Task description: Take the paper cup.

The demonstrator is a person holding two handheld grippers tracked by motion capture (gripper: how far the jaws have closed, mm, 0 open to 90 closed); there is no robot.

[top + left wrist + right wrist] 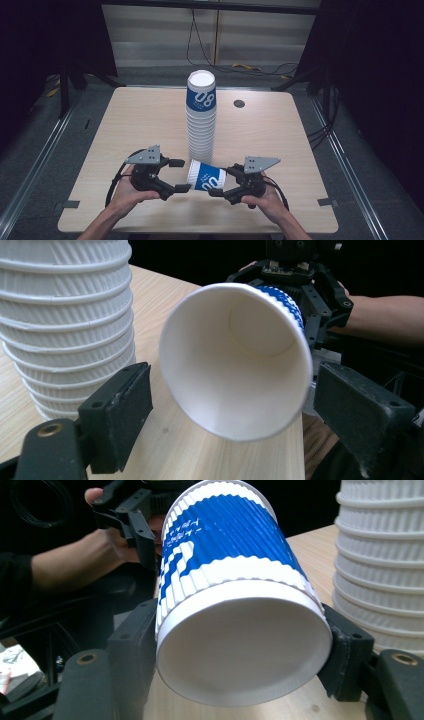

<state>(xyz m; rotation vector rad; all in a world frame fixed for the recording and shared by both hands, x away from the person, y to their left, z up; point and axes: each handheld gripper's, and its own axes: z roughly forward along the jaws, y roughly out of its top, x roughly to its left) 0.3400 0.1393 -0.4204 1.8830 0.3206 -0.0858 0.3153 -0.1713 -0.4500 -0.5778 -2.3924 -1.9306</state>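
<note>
My right gripper [220, 186] squeezes the bottom end of a blue-and-white paper cup [206, 176], which lies on its side just in front of the tall cup stack [201, 117]. My left gripper [179, 175] is wide open at the cup's mouth, not touching it.

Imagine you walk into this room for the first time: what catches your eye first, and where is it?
First, the tall stack of cups rising from the middle of the wooden table, its top cup blue and white. Next, at the near edge, the single blue cup held on its side at its base by the right gripper, its open mouth facing the left gripper, whose jaws stand apart.
</note>
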